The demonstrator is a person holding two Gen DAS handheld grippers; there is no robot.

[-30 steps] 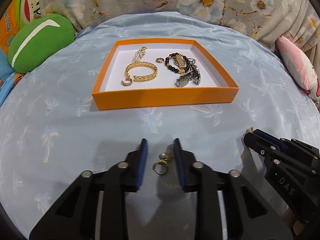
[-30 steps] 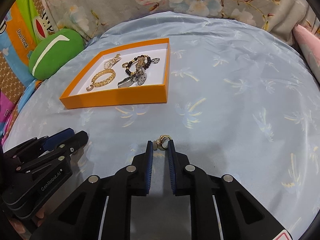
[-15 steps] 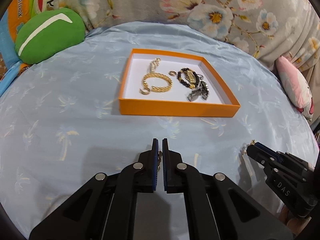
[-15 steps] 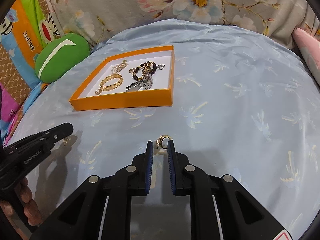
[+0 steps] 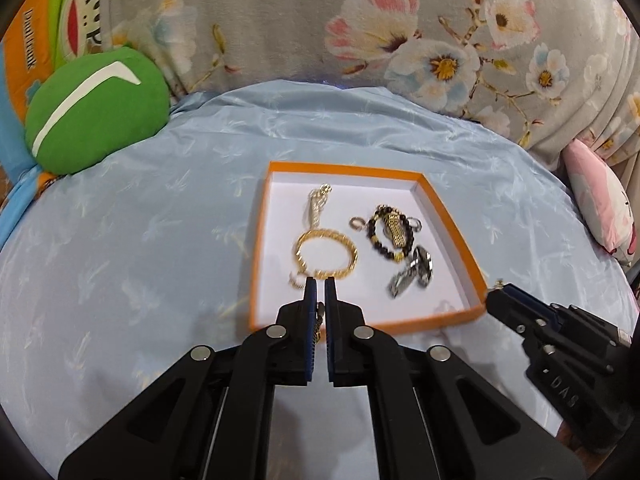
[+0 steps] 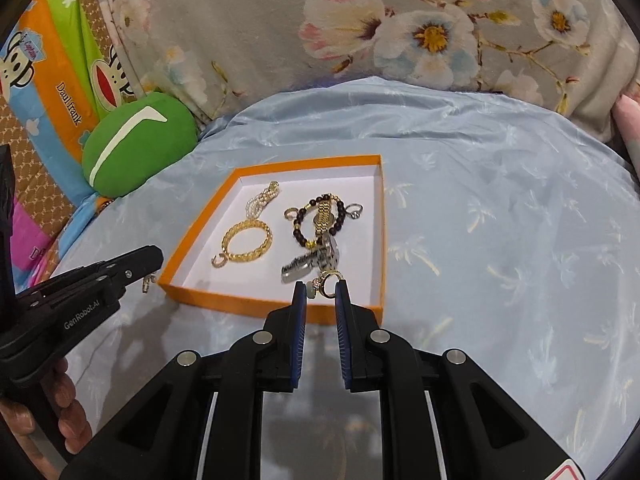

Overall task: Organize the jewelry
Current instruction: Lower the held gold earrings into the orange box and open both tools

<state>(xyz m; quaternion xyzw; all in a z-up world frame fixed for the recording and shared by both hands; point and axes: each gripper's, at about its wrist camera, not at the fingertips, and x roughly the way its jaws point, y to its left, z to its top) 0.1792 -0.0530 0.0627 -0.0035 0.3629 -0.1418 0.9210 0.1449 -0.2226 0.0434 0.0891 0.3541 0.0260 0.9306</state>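
An orange box point(image 5: 362, 324) point(image 6: 200, 296) with a white floor lies on the blue cloth and holds a gold chain bracelet point(image 5: 326, 254) point(image 6: 247, 243), a black bead bracelet point(image 5: 390, 233), a pearl piece point(image 6: 262, 200), a silver watch point(image 5: 412, 276) point(image 6: 310, 262) and small rings. My left gripper point(image 5: 320, 286) is shut on a small gold earring point(image 5: 319, 316), held over the box's near edge. My right gripper point(image 6: 321, 286) is shut on a gold ring point(image 6: 329, 280), held above the box's near right corner. Each gripper shows in the other's view point(image 5: 560, 332) point(image 6: 80, 292).
A green round cushion point(image 5: 94, 114) point(image 6: 136, 144) sits at the far left of the cloth. A floral fabric point(image 5: 400, 20) rises behind. A pink pillow point(image 5: 600, 204) lies at the right edge. A cartoon-print box point(image 6: 52, 80) stands at the left.
The left gripper closed on the earring on the cloth and lifted it. Both grippers then moved forward with their pieces to the orange box.
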